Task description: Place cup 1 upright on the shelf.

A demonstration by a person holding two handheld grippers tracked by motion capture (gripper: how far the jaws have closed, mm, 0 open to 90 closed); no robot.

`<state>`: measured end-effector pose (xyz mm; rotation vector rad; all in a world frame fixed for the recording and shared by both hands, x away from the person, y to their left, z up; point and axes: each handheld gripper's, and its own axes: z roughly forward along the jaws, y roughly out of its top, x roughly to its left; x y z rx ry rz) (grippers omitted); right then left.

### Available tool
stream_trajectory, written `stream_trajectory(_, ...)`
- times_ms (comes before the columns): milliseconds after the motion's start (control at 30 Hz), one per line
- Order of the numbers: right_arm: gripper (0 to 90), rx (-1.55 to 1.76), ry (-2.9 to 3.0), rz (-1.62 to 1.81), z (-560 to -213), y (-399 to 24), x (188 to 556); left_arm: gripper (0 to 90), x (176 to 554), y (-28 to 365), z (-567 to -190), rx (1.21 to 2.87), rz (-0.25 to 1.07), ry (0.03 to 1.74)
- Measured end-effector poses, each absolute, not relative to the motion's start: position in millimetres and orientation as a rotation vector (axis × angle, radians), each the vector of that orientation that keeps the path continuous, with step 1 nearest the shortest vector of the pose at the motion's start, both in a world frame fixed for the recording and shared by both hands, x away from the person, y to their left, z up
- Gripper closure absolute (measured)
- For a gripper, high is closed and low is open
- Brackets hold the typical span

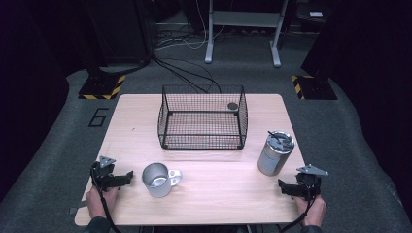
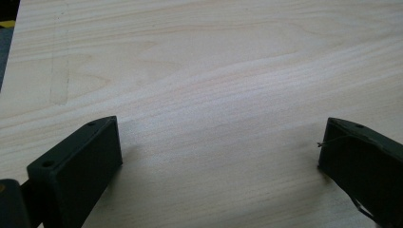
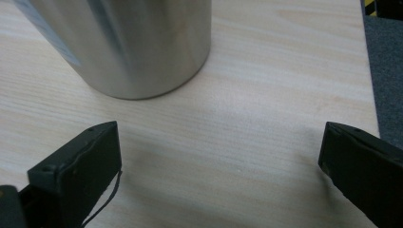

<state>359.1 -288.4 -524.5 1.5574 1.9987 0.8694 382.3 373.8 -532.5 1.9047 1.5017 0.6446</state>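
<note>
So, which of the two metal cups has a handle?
The shorter open mug near the left hand-held gripper; its handle points right. The taller lidded tumbler has none.

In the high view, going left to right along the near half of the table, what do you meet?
Left gripper → steel mug lying on its side, handle to the right → upright steel tumbler with a lid → right gripper.
</note>
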Motion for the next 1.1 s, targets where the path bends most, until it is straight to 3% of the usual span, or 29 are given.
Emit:
stream_trajectory(600,0.0,1.475,2.034,1.056,-455,-274,356,0.1,382,374,-533,1.905,0.641,1.503)
stream_trajectory(1100,0.0,1.409,2.060,1.080,-422,-266,367,0.1,383,373,-533,1.899,0.638,1.506)
